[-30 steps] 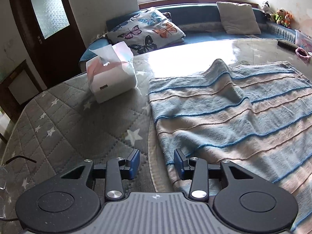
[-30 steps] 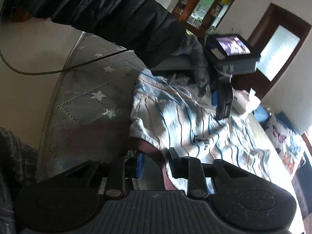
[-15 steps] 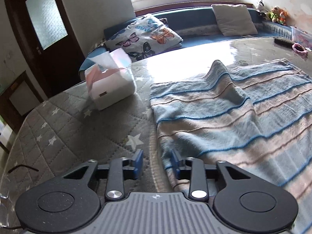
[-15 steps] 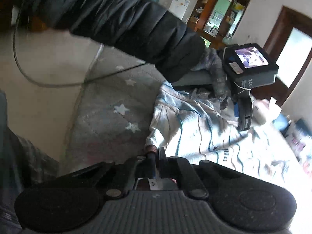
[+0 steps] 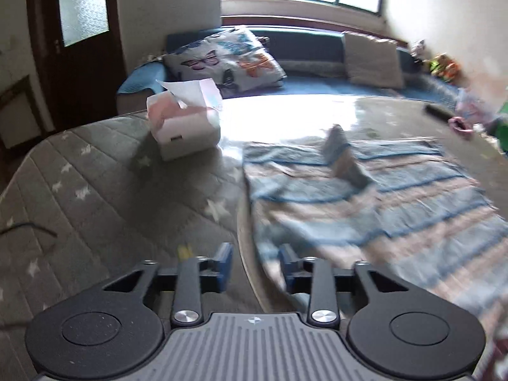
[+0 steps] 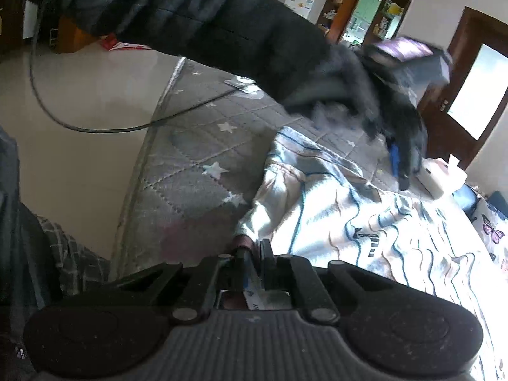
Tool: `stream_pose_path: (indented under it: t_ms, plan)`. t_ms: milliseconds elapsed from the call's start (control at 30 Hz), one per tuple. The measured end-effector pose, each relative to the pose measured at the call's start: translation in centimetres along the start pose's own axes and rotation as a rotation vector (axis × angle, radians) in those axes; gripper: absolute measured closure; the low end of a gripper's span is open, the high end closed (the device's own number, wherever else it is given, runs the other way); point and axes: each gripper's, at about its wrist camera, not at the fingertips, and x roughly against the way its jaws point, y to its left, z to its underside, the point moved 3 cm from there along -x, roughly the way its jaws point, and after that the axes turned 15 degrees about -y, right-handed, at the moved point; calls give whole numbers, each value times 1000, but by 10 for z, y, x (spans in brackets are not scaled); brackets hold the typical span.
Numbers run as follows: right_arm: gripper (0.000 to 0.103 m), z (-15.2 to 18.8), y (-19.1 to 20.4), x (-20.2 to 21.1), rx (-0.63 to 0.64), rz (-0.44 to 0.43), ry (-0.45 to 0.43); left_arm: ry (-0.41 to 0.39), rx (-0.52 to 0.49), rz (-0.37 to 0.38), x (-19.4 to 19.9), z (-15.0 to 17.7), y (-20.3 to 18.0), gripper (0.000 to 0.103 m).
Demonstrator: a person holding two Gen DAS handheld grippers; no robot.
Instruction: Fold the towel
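Observation:
The blue and beige striped towel [image 5: 365, 203] lies spread on the grey star-quilted table cover [image 5: 95, 197], with one raised ridge near its far edge. My left gripper [image 5: 255, 263] hovers open at the towel's near left edge, and the cloth reaches its right finger [image 5: 285, 262]. In the right wrist view the towel [image 6: 333, 219] looks rumpled, and my right gripper [image 6: 252, 250] is shut on its near corner. A gloved hand in a black sleeve [image 6: 222, 28] holds the left gripper [image 6: 400, 158] over the towel's far side.
A white and pink tissue box [image 5: 187, 123] stands on the table left of the towel. Behind the table is a bench with a butterfly pillow [image 5: 228, 60] and a beige cushion [image 5: 374, 60]. A black cable [image 6: 95, 127] crosses the table's edge.
My right gripper has closed on the towel's corner and lifted it slightly. My left gripper has drawn back and up along the towel's left edge, its view now blurred by motion.

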Motion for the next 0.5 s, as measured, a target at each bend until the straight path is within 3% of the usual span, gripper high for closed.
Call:
stream_pose_path:
  t_ms: [67, 167, 300, 333, 400, 500]
  plan:
    - [97, -1, 0, 0, 0, 1, -3, 16, 1, -18, 10, 12, 4, 48]
    - [97, -2, 1, 1, 3, 4, -5, 41, 3, -44, 24, 31, 11, 45]
    - [97, -4, 1, 2, -3, 14, -6, 46, 13, -64, 39, 48, 14, 46]
    - [97, -4, 1, 2, -6, 16, -7, 44, 16, -66, 42, 51, 14, 50]
    - [97, -5, 1, 2, -4, 22, -6, 34, 14, -65, 48, 53, 10, 92]
    - [97, -5, 1, 1, 3, 31, -5, -7, -45, -137, 66, 54, 2, 95]
